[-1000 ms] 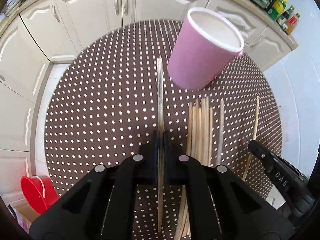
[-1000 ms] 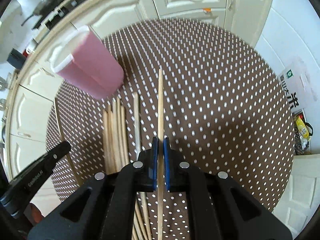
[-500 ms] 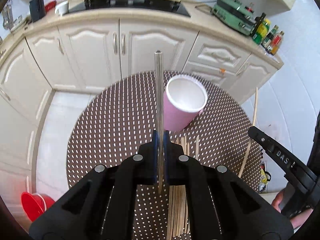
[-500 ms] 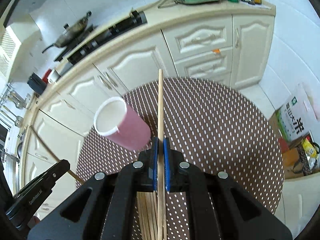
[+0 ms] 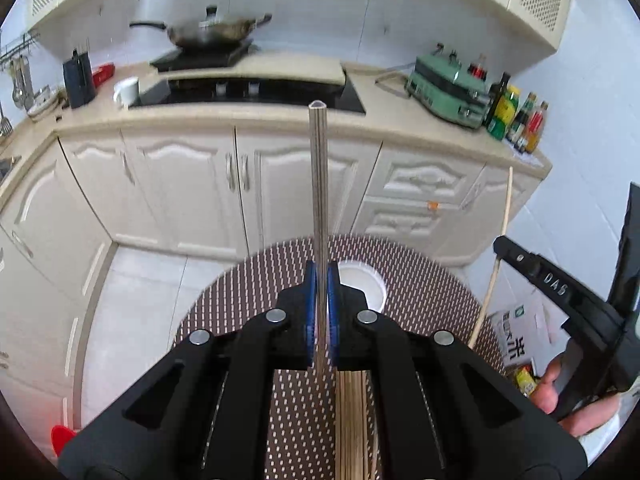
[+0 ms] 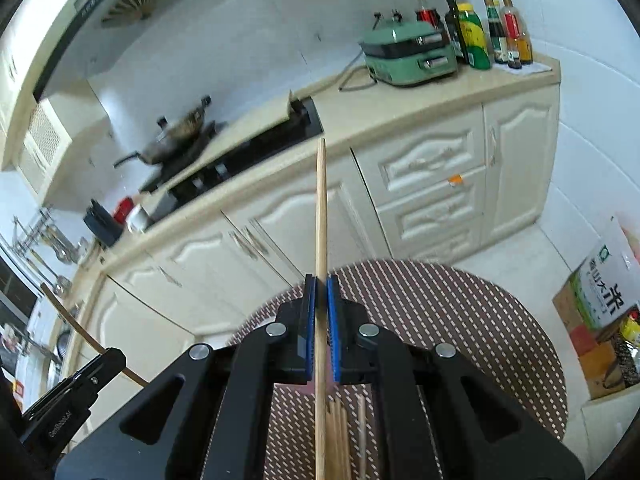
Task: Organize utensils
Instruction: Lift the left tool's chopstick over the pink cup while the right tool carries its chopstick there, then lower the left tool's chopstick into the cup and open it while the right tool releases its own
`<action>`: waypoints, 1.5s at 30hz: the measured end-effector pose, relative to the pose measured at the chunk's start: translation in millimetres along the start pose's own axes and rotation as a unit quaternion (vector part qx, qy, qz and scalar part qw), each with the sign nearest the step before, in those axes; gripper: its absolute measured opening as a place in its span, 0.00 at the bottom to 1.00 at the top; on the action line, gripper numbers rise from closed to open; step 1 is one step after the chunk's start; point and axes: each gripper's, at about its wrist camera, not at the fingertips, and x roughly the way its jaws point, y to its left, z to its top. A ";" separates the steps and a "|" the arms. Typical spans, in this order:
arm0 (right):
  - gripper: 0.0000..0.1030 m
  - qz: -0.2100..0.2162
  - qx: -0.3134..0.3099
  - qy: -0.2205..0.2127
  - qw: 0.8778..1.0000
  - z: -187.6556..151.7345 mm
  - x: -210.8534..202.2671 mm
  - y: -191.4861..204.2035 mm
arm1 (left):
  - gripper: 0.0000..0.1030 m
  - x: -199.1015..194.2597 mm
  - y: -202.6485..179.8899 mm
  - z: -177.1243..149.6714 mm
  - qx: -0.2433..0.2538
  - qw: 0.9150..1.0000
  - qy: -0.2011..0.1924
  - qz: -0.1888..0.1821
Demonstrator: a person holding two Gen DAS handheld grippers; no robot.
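The left gripper [image 5: 321, 312] is clamped on a single chopstick [image 5: 319, 208], its blue pads pressing both sides of the shaft. This chopstick is pale grey-brown with fine lengthwise ridges and a blunt, squared tip; it stands clear of the tabletop and projects straight ahead, its tip showing against the white cabinets [image 5: 192, 196].

The right gripper [image 6: 321, 328] is likewise closed on a second chopstick [image 6: 320, 240]. This one is smooth, light tan wood, round in section, tapering slightly toward its far end. It is also held clear of the tabletop. In the left wrist view the same chopstick appears at the right as a thin pale stick above the black arm of the right gripper, with the person's hand [image 5: 560, 392] beneath.

Below both grippers, a bundle of loose chopsticks [image 5: 354, 420] lies parallel near the middle of the round tabletop [image 5: 432, 296], which carries a brown cover with white dots. Beyond the bundle, toward the far edge, stands a cup [image 5: 362, 286] with a white interior, largely hidden behind the left gripper.

Past the tabletop's far edge run the cabinets, then a counter bearing a wok [image 5: 208, 34], a green appliance [image 5: 450, 90] and bottles [image 5: 516, 116].
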 end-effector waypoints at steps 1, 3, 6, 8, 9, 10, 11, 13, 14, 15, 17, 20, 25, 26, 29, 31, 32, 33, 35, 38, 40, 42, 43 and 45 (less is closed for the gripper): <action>0.05 0.001 0.000 -0.005 1.000 2.6 -0.6 2.1 | 0.05 -2.6 -1.0 6.7 -0.001 1.000 -0.007 -0.004; 0.05 0.005 0.002 -0.016 1.000 8.7 -1.5 6.8 | 0.05 -5.9 -3.4 16.9 -0.002 1.000 -0.016 -0.010; 0.05 0.007 0.008 -0.031 0.999 16.2 1.0 12.1 | 0.05 -7.1 -7.9 30.5 0.003 0.999 -0.030 -0.013; 0.05 0.012 0.016 -0.036 0.999 20.8 6.5 14.6 | 0.05 -4.2 -9.7 35.2 0.003 0.999 -0.031 -0.016; 0.05 0.014 0.020 -0.038 0.999 22.8 9.1 15.9 | 0.05 -1.6 -10.6 38.3 0.002 0.999 -0.032 -0.018; 0.05 0.014 0.022 -0.041 0.999 23.8 11.3 17.2 | 0.05 1.0 -11.4 40.1 0.001 0.999 -0.032 -0.020; 0.05 0.010 0.025 -0.044 0.999 24.9 14.1 18.2 | 0.05 3.1 -11.7 41.5 -0.001 0.999 -0.032 -0.020; 0.05 0.008 0.035 -0.051 0.998 25.7 21.9 18.3 | 0.05 8.7 -11.8 45.3 -0.007 0.999 -0.033 -0.020; 0.05 0.007 0.037 -0.050 0.998 26.1 25.2 19.0 | 0.05 11.9 -11.4 46.5 -0.010 0.999 -0.031 -0.022; 0.05 0.005 0.037 -0.048 0.998 26.6 29.6 19.9 | 0.05 15.1 -10.8 47.7 -0.013 0.999 -0.030 -0.023; 0.05 -0.002 0.036 -0.053 0.998 26.6 37.2 22.1 | 0.05 24.7 -10.6 50.2 -0.016 0.999 -0.023 -0.026; 0.05 -0.007 0.034 -0.053 0.998 26.1 49.7 24.7 | 0.05 35.5 -12.2 52.0 -0.008 1.000 -0.018 -0.023; 0.05 -0.008 0.037 -0.042 0.998 23.1 73.0 25.6 | 0.05 56.0 -11.6 52.7 -0.003 1.000 -0.004 -0.027; 0.05 -0.007 0.037 -0.041 0.998 21.8 76.9 25.7 | 0.05 59.7 -12.0 54.3 -0.002 1.000 -0.001 -0.027; 0.05 -0.018 0.032 -0.037 0.999 17.4 89.6 24.5 | 0.05 71.0 -11.7 53.1 0.003 1.000 0.009 -0.028; 0.05 -0.017 0.033 -0.030 0.999 14.2 97.7 22.3 | 0.05 79.4 -10.7 51.0 0.005 0.999 0.018 -0.029; 0.05 -0.018 0.032 -0.028 0.999 13.1 100.2 22.7 | 0.05 83.2 -9.8 49.7 0.005 0.999 0.023 -0.029; 0.05 -0.020 0.028 -0.025 0.999 10.4 104.5 22.5 | 0.05 88.4 -8.5 47.8 0.005 0.999 0.030 -0.030; 0.05 -0.023 0.021 -0.019 0.999 5.5 111.2 21.9 | 0.05 96.3 -7.0 44.2 0.005 0.999 0.041 -0.030; 0.05 -0.025 0.018 -0.010 0.999 -1.4 119.5 19.2 | 0.05 108.0 -4.9 38.2 0.006 0.998 0.059 -0.033; 0.05 -0.026 0.017 -0.003 1.000 -5.5 123.8 17.8 | 0.05 113.4 -4.5 34.6 0.006 0.997 0.067 -0.033; 0.05 -0.028 0.013 0.004 1.000 -9.9 126.7 17.2 | 0.05 118.3 -4.3 31.4 0.008 0.997 0.075 -0.033; 0.05 -0.028 0.010 0.006 1.000 -11.2 127.5 17.0 | 0.05 120.7 -4.1 29.6 0.008 0.996 0.078 -0.034; 0.05 -0.025 0.004 0.011 1.000 -14.7 128.2 18.0 | 0.06 124.9 -2.8 26.1 0.007 0.996 0.085 -0.034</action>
